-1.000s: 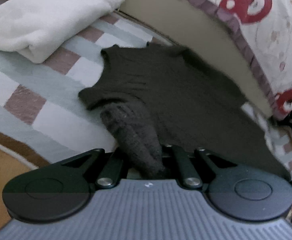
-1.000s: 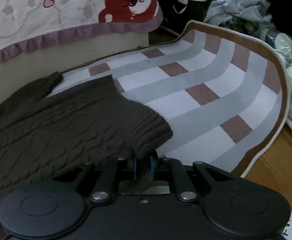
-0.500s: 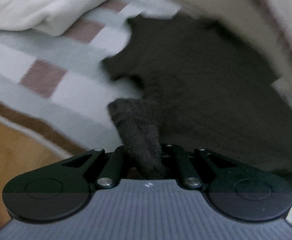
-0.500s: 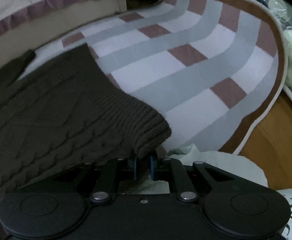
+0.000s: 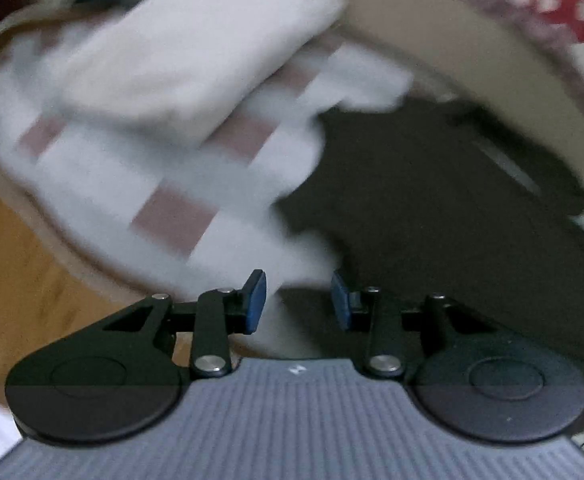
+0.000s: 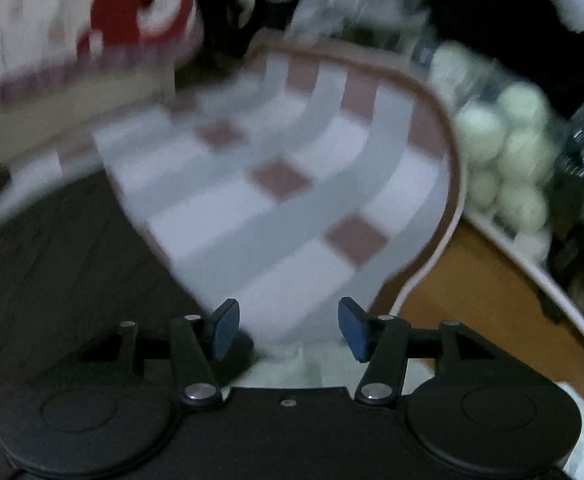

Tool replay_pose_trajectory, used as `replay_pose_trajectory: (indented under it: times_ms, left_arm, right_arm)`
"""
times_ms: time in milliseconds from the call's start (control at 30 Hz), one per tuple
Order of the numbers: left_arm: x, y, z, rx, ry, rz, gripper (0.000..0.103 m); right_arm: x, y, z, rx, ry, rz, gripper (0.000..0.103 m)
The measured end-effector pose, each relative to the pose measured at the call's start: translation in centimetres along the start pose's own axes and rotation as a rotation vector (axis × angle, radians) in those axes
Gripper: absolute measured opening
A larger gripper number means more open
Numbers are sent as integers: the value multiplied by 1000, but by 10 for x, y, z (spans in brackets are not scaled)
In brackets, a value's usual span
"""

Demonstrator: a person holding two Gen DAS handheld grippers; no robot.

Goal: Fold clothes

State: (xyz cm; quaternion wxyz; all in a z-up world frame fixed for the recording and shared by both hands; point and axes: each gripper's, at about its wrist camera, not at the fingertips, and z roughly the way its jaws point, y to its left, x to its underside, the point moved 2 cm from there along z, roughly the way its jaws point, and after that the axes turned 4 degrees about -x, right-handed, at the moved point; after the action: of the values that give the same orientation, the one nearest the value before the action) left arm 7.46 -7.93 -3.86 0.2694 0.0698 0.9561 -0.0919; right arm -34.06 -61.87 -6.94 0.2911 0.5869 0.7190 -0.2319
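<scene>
Checked rug [image 6: 292, 184] underneath; dark sweater [image 5: 432, 208] right of spread left gripper [image 5: 298, 304], left of spread right gripper [image 6: 288, 326]; both empty.

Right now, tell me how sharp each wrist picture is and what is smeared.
Left wrist view: heavy motion blur smears the white garment, checked blanket and dark sweater; only the open left tongs are crisp. Right wrist view: the same, blanket and sweater streaked, right tongs sharp, the room dim, edges bent by the fisheye.
</scene>
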Motion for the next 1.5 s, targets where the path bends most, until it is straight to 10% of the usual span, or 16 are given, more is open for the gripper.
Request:
replay_pose_trajectory:
  times_ms: [233, 467, 600, 967, 1067, 1300, 1500]
  left_arm:
    - [-63, -122, 35, 172, -114, 388, 55]
    - [-109, -184, 155, 255, 0, 438, 59]
    - [-120, -179, 182, 261, -40, 418, 58]
    - [-144, -177, 206, 214, -103, 412, 58]
    - [-143, -177, 212, 222, -86, 424, 58]
    - [-144, -156, 210, 242, -74, 394, 58]
    - [-155, -125, 204, 241, -75, 346, 59]
  right_arm:
    - [-40, 88, -5, -524, 82, 9, 60]
    - [-71, 235, 104, -1289, 607, 224, 59]
    - [-82, 271, 146, -1041, 466, 203, 62]
    - [-67, 355, 204, -685, 186, -109, 64]
    - [-70, 371, 205, -691, 136, -192, 13]
    - [-124, 346, 152, -565, -211, -187, 12]
    - [-112, 351, 200, -392, -35, -445, 13]
